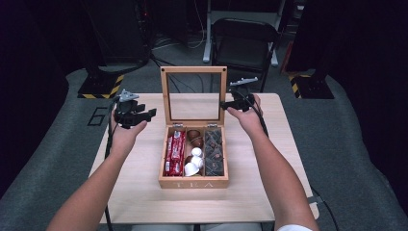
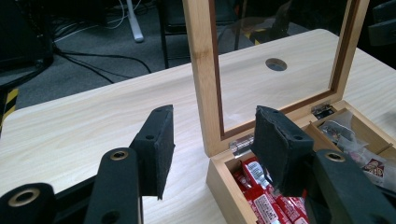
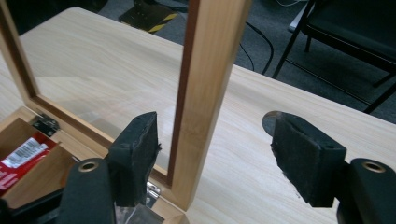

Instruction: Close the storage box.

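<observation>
Currently, status:
Tea box [image 1: 193, 182]: wooden, mid-table [image 1: 144, 192], lid [image 1: 194, 70] upright, glass pane in it.
Contents: red packets [image 1: 174, 153] in left compartment, brown and white capsules [image 1: 194, 153] in middle, dark sachets [image 1: 214, 150] in right.
Right gripper [image 1: 230, 104]: at lid's right edge; jaws apart, straddling lid's right frame post [image 3: 205, 93]; left pad just beside post, contact unclear; right pad well clear.
Left gripper [image 1: 142, 115]: left of box, near lid's left edge; jaws parted, nothing between.
</observation>
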A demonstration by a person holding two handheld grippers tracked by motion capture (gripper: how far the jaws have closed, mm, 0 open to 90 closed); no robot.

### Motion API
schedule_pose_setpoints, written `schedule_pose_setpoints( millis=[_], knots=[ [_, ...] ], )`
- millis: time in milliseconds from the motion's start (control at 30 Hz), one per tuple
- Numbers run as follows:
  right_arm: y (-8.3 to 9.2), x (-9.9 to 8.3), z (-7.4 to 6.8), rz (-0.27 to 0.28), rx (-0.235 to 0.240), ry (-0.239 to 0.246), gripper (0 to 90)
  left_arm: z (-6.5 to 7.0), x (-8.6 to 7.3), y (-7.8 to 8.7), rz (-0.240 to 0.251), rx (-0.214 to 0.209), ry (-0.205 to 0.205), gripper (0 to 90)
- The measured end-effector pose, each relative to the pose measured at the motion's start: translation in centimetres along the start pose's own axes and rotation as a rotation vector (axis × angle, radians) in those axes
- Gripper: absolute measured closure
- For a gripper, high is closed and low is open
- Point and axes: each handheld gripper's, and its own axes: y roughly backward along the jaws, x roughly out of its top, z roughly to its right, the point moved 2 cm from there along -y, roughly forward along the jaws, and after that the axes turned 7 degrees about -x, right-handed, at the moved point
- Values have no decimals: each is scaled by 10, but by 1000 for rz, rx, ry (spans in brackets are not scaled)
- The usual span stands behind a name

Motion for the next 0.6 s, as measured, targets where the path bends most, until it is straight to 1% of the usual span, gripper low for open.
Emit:
schedule_pose_setpoints(
  millis=[33, 233, 267, 400, 433, 533, 567, 600],
  knots=[
    [-1, -1, 0, -6, -5, -16, 311, 0, 0, 0, 0, 2, 3, 481],
    [-7, -4, 2, -18, -1, -19, 314, -1, -1, 0, 3, 4, 1, 481],
    [-8, -4, 2, -13, 7, -18, 316, -1, -2, 0, 2, 4, 3, 481],
    [-10, -3, 0, -3, 13, -11, 317, -1, -2, 1, -6, 4, 2, 481],
    [-11, -2, 0, 2, 18, 1, 317, -1, -2, 1, 0, 4, 5, 481],
    [-12, 0, -3, 10, 26, -5, 317, -2, -2, 2, -2, 5, 4, 481],
    [-12, 0, -5, 7, 28, -23, 317, -2, -2, 3, -4, 7, 2, 481],
    [-13, 1, -6, 10, 30, -15, 317, -2, -3, 3, -4, 5, 4, 481]
  ],
)
